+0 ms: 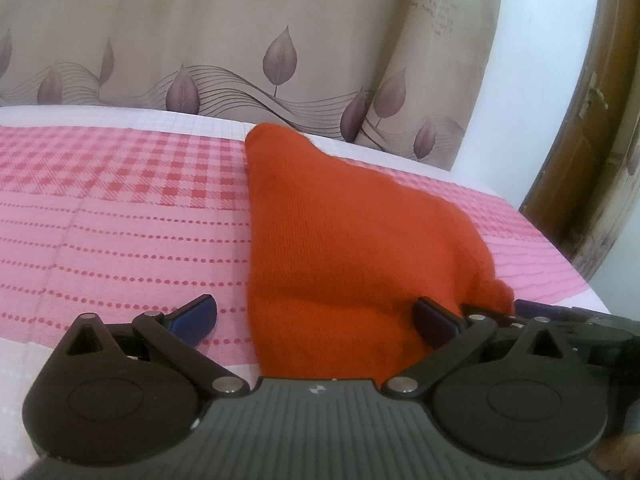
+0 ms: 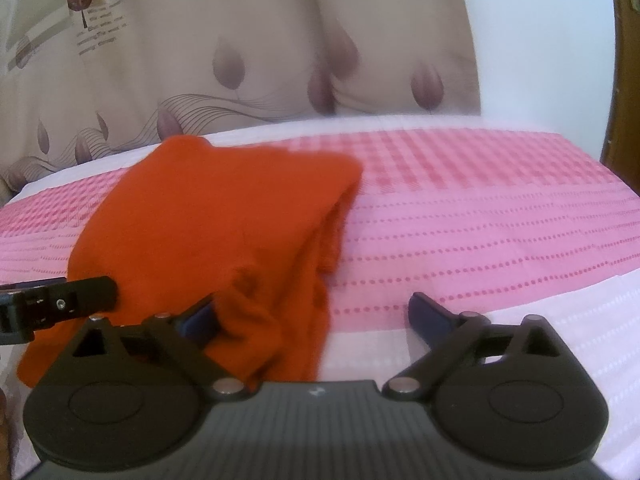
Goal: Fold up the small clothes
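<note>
An orange knitted garment lies folded on a pink and white patterned bedspread, and everything else is placed around it. In the left wrist view the left gripper stands with its jaws spread wide over the garment's near edge: its left finger rests on the bedspread just beside the cloth, while its right finger sits on or against the orange knit. The pads do not press together on anything. In the right wrist view the right gripper is likewise spread wide, no earlier view being given. Its left finger touches the bunched near corner of the garment, and its right finger is over bare bedspread, apart from the cloth. The left gripper's dark tip shows at the garment's left edge in that view. Beyond the garment, past the far side of the bedspread, hangs a beige curtain printed with leaves. A brown wooden door stands to the garment's right.
</note>
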A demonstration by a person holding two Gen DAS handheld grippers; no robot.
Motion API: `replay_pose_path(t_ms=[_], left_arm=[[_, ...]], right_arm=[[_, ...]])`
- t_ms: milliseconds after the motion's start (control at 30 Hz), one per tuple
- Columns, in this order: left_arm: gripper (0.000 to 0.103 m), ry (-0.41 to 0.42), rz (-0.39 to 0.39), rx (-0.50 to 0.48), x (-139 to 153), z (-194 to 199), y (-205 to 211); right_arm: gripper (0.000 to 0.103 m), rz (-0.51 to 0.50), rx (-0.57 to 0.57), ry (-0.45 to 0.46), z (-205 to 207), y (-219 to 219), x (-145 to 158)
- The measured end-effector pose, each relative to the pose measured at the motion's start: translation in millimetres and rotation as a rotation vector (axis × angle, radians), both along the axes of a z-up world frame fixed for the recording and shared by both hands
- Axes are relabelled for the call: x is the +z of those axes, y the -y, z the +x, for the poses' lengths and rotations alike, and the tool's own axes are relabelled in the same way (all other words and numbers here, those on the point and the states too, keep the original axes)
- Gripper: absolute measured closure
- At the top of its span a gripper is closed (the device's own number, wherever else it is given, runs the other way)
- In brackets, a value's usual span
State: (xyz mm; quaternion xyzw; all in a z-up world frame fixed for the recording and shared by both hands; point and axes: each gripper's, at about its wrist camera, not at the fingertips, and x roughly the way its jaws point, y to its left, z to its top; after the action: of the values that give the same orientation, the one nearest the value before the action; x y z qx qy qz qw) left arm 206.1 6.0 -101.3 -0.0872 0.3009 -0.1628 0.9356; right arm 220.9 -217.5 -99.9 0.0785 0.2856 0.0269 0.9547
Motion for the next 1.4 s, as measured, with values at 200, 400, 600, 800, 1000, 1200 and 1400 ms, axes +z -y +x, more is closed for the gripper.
replay_pose_path(t_ms=[200, 400, 600, 800, 1000, 1200, 1400], left_arm=[[0.000, -0.015, -0.027, -0.005, -1, 3, -5], [0.000, -0.043, -0.107, -0.035, -1, 11, -17], [0.000, -0.076, -0.181, -0.087, 0, 34, -35], [0.000, -0.086, -0.247, -0.141, -5, 56, -43], [0.000, -0.074, -0.251, -0.140, -6, 61, -39], [0.000, -0.051, -0.250, -0.133, -8, 57, -40], [0.000, -0.049, -0.305, -0.109, -10, 57, -49]], right_arm=[[0.002, 0.019, 0.004, -0.005, 1, 3, -1], [0.001, 0.052, 0.017, -0.007, 1, 8, -1], [0.001, 0.090, 0.043, -0.005, 0, 12, -1], [0.000, 0.209, 0.175, -0.006, -2, 21, 0], [0.001, 0.457, 0.209, -0.031, 14, 56, -2], [0.010, 0.467, 0.114, 0.064, 24, 71, 11], [0.051, 0.414, 0.070, 0.026, 48, 64, 16]])
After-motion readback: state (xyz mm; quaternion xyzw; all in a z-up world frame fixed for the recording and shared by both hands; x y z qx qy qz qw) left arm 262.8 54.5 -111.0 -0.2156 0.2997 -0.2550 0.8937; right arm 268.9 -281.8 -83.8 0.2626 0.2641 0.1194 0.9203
